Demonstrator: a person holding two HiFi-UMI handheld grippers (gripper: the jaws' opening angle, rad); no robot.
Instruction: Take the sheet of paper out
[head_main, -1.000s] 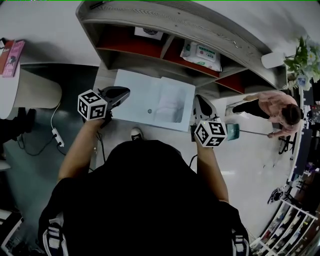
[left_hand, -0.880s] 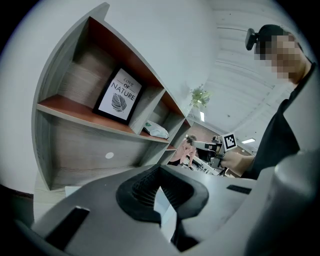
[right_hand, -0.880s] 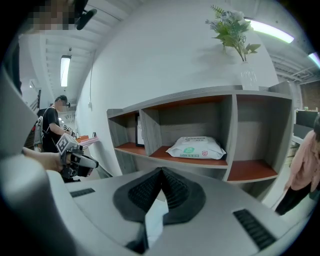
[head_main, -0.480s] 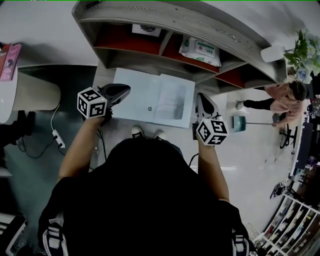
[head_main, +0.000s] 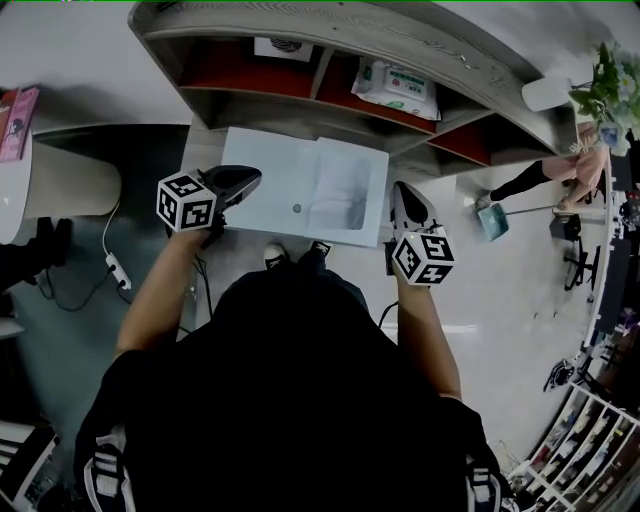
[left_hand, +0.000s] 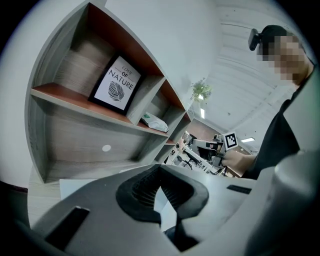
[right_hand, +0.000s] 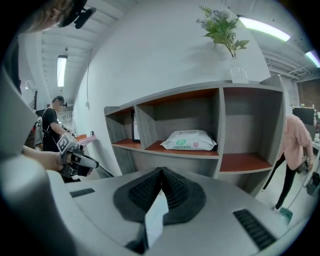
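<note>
Since the left gripper (head_main: 248, 181) and the right gripper (head_main: 398, 192) each have their jaws pinched on an edge of the white folder (head_main: 270, 170) stretched between them, with the sheet of paper (head_main: 345, 192) seemingly nearer the right jaws, the right should draw outward smoothly, keeping everything flat.

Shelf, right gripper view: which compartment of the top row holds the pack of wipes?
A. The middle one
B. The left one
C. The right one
A: the pack of wipes lies in the middle compartment of the shelf. A frame stands in the left one, and the right one shows nothing.
</note>
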